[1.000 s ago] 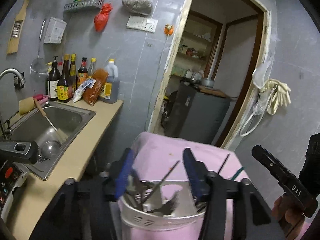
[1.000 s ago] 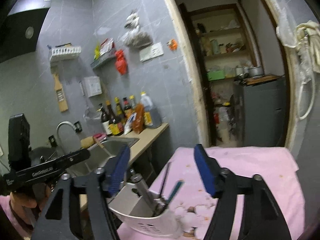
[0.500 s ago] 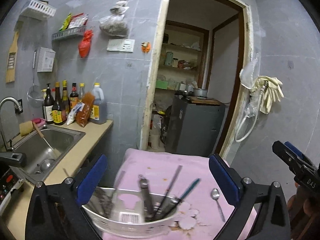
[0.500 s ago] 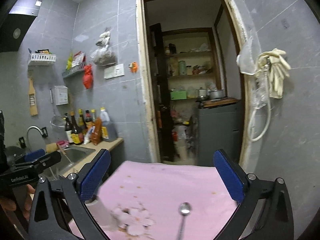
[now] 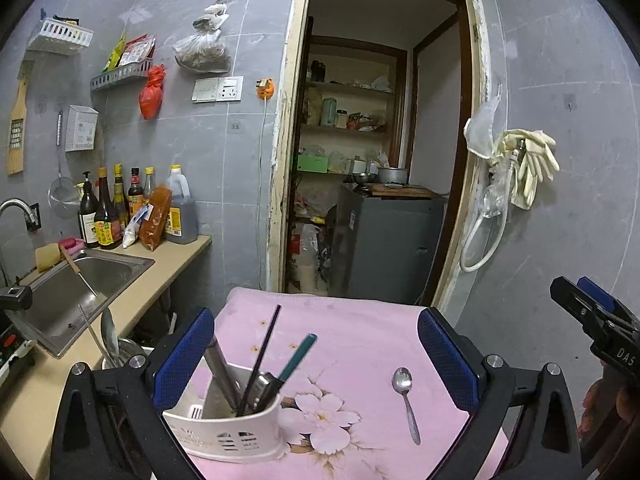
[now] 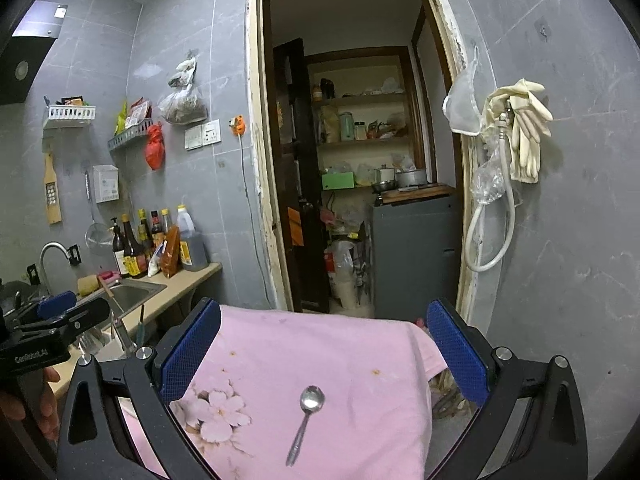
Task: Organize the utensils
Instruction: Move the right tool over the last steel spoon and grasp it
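In the left wrist view, the left gripper (image 5: 316, 354) stands with its jaws spread wide and nothing between the pads. Its arms are matte black plastic with bright screw heads, and the fingertips (image 5: 182, 354) carry blue, finely gridded rubber. Just ahead of it, toward its left finger, sits a white plastic caddy (image 5: 224, 428), curved at the front and pierced with small slots. Out of the caddy lean a thick grey metal handle (image 5: 220, 372), thin dark chopsticks (image 5: 262, 352) and a teal-handled utensil (image 5: 298, 356); their lower ends are sunk inside the caddy and cannot be made out. The left finger covers the caddy's near left corner. Toward the right finger, well apart from the caddy, a small shiny steel spoon (image 5: 405, 398) lies flat on a soft pink cloth (image 5: 352, 328) printed with pale flowers. At the far right edge the right gripper (image 5: 596, 320) is cut off by the frame.

In the right wrist view, the right gripper (image 6: 324, 346) is likewise spread wide and empty, with the same blue gridded pads on black arms. The spoon (image 6: 306, 416) lies between and just ahead of its fingers, bowl away from it, handle slanting toward it. The cloth (image 6: 320, 344) drapes limply over the far right edge. Only a pale sliver of the caddy shows behind the left finger, too hidden to describe. The left gripper (image 6: 60, 316) pokes in at the left, held by a partly cropped hand (image 6: 40, 404).
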A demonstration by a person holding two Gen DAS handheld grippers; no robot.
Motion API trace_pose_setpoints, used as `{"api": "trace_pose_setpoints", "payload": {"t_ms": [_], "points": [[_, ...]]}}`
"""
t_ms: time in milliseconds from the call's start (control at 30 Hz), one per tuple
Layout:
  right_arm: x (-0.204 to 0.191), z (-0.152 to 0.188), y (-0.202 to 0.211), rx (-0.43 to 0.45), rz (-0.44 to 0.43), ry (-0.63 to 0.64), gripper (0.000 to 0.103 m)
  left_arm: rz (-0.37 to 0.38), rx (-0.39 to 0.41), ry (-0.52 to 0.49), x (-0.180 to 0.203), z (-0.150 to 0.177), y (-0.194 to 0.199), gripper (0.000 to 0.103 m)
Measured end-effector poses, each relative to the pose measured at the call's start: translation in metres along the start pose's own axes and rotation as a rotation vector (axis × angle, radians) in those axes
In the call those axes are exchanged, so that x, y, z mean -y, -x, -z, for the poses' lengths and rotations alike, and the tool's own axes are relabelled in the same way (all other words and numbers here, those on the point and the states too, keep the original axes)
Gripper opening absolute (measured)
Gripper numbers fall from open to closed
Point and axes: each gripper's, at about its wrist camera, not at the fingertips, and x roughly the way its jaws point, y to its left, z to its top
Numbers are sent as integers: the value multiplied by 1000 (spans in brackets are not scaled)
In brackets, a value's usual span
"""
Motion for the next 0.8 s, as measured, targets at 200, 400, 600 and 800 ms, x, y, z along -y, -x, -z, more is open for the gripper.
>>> {"api": "trace_pose_setpoints", "payload": {"t_ms": [200, 400, 600, 800], "points": [[14, 15, -6, -32, -26, -1, 102, -31, -20, -2, 13, 13, 0, 103], [34, 39, -22, -101, -42, -20, 102, -49, -61, 4, 26, 30, -5, 103], [54, 65, -46, -169, -66, -27, 102, -64, -94, 17, 39, 51, -17, 103], [65, 91, -78, -230, -118, -51, 102, -87, -120, 29, 51, 73, -33, 103]]}}
